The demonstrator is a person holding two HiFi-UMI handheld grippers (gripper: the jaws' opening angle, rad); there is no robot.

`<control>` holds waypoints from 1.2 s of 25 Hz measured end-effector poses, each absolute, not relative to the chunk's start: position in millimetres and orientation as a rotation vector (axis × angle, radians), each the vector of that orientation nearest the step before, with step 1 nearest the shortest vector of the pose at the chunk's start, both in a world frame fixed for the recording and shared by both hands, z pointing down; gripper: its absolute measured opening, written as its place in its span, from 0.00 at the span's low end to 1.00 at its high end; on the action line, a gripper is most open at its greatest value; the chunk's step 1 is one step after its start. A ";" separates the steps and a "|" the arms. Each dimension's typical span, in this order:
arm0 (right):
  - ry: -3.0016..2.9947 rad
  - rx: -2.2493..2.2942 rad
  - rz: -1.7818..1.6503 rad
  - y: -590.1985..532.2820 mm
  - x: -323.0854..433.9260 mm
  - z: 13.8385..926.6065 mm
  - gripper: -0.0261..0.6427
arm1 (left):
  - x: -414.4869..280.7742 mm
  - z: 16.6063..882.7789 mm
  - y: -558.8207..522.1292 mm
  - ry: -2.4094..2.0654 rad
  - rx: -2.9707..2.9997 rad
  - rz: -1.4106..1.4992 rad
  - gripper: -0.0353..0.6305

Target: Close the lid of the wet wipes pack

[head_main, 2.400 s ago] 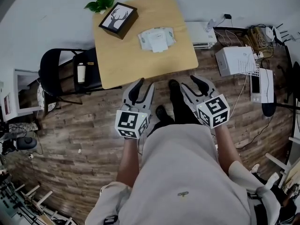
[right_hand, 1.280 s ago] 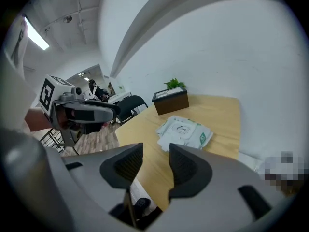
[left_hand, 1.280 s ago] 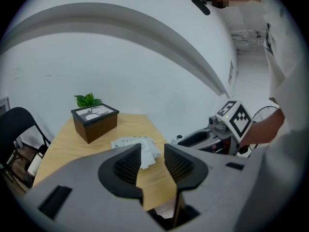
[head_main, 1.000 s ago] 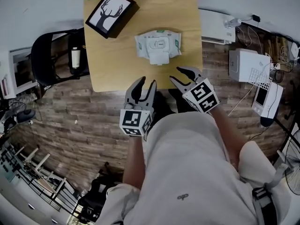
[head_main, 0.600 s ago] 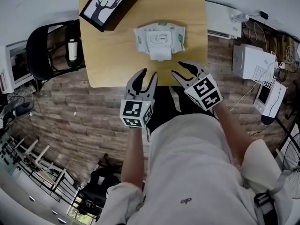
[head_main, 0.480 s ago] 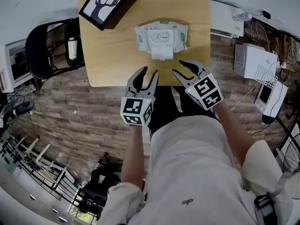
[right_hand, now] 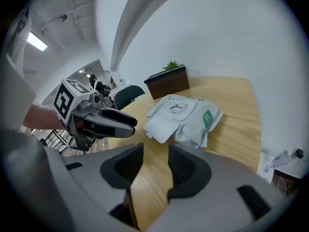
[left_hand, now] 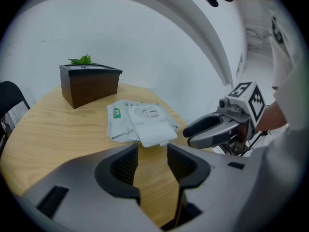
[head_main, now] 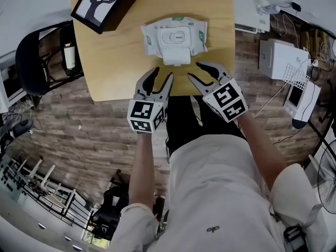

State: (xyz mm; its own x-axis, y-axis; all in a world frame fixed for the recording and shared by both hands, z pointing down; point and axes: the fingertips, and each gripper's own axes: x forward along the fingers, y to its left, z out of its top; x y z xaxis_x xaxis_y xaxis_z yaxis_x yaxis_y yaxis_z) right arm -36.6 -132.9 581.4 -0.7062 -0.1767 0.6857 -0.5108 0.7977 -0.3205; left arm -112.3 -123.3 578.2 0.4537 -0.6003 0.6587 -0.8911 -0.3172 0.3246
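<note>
A white wet wipes pack (head_main: pixel 175 33) lies on the wooden table (head_main: pixel 115 62), and its lid flap (head_main: pixel 177 57) is folded open toward the near edge. The pack (left_hand: pixel 126 121) shows ahead in the left gripper view, and again (right_hand: pixel 189 111) in the right gripper view. My left gripper (head_main: pixel 160 77) hovers over the table's near edge, just short of the pack and left of the flap. Its jaws are opening with nothing between them. My right gripper (head_main: pixel 198 71) is open and empty, right of the flap and close to it. Neither gripper touches the pack.
A black box with a deer picture (head_main: pixel 102 1) stands at the table's far left, with a plant behind it (left_hand: pixel 79 60). A black chair (head_main: pixel 37 62) holding a bottle (head_main: pixel 68 56) is left of the table. White devices and cables (head_main: pixel 281 62) lie on the floor at right.
Both grippers have come down and forward to the table's near edge, closer to the pack. The left jaws stand wider apart than before.
</note>
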 end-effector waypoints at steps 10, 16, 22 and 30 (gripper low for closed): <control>-2.315 0.525 0.686 -141.5 -42.3 593.5 0.27 | -104.0 598.5 -131.8 -1.154 2.088 0.607 0.31; -2.331 0.506 0.699 -141.0 -50.5 588.8 0.27 | -99.3 596.9 -132.0 -1.116 2.115 0.620 0.31; -2.321 0.515 0.703 -142.8 -52.6 590.7 0.27 | -98.4 598.2 -131.8 -1.087 2.130 0.627 0.31; -2.349 0.554 0.711 -147.0 -54.4 570.3 0.25 | -101.0 580.1 -136.5 -1.093 2.186 0.667 0.31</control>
State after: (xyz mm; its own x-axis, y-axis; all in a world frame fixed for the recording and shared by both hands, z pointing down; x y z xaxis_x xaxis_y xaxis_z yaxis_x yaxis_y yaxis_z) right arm -54.4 -147.0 570.3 -0.7225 -0.2070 0.6597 -0.5380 0.7676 -0.3483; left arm -101.0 -136.5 580.1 0.5346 -0.5276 0.6602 -0.8284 -0.4815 0.2860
